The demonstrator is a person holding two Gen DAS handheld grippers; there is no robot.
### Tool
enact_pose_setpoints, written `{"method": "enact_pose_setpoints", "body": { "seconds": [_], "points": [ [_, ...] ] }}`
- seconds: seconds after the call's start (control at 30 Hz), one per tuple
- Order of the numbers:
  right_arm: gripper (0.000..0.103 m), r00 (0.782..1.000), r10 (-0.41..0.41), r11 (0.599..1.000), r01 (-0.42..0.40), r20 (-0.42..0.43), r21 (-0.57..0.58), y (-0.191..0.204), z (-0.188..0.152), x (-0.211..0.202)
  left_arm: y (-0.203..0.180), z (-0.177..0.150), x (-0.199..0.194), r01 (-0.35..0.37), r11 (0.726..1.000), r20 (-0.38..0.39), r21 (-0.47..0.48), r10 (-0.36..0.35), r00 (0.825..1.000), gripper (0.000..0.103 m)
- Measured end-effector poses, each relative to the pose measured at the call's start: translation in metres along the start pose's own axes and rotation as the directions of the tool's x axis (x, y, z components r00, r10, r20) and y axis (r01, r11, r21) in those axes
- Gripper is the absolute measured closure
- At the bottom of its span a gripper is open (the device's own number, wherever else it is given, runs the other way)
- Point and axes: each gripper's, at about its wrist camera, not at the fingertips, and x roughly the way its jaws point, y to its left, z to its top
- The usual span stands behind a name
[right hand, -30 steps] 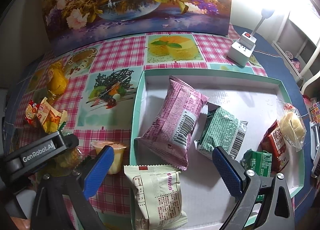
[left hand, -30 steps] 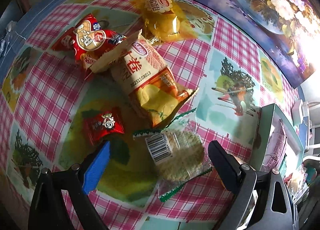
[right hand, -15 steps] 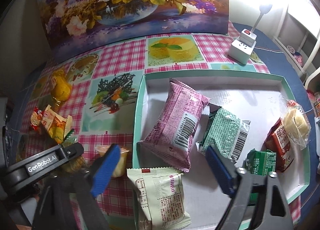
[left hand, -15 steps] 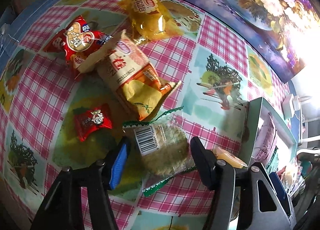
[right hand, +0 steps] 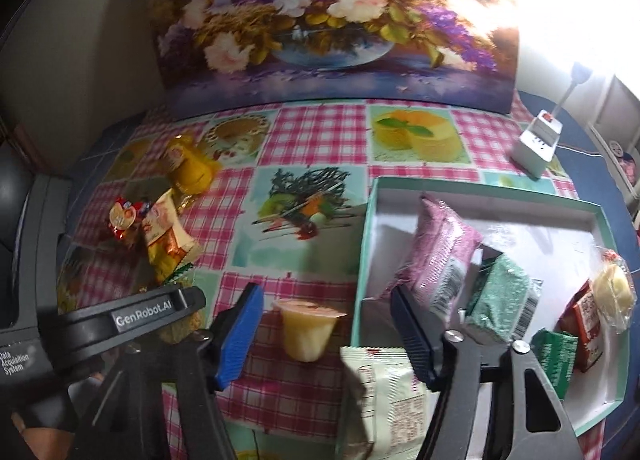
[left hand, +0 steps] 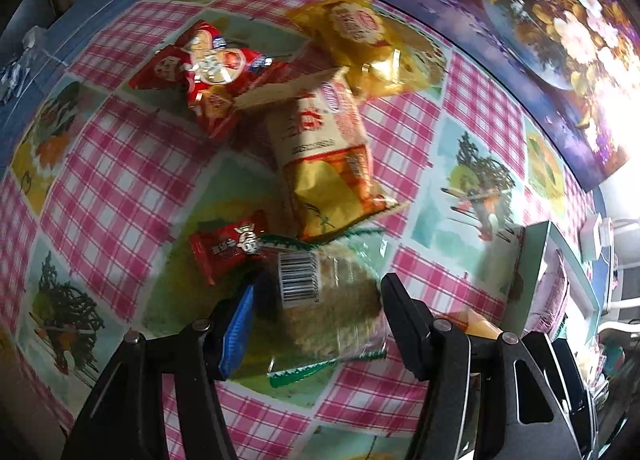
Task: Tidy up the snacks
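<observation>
Left gripper: jaws have just been closing and now sit about half open, pads pressed on both sides of the clear-wrapped cracker packet. I read that as a grip. The packet is barcode up, over the checked tablecloth, just beside the small red candy.

Right gripper: jaws have just been closing, about half open. The jelly cup stands upright on the cloth between them. I see a gap on each side, so neither pad touches it. The black finger hangs over the near-left corner of the teal tray. Whether it brushes the pale packet there, I cannot tell.

Left wrist view only:
- the loose pile up close: the yellow-orange bag, the red packet, the gold pack
- the tray shows only as a sliver at the right edge

Right wrist view only:
- the tray's contents: the pink packet, the green packet, and smaller red and green packs at its right end
- the flower painting propped at the back, and the white socket block
- the left gripper's body from the side, low left
</observation>
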Motion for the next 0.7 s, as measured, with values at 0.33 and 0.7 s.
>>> {"method": "enact_pose_setpoints", "body": {
  "seconds": [0.33, 0.7],
  "points": [
    [0.041, 1.000, 0.008, 0.999, -0.010, -0.027, -0.053, 0.017, -0.004, 0.014, 0.028, -0.001, -0.013, 0.031, 0.996, -0.004, -0.087, -0.031, 1.000, 0.040],
    [0.045, 0.998, 0.001, 0.995, -0.007, -0.061, -0.102, 0.030, -0.007, 0.031, 0.026, 0.002, -0.009, 0.037, 0.995, 0.001, -0.095, -0.037, 0.999, 0.040]
  ]
}}
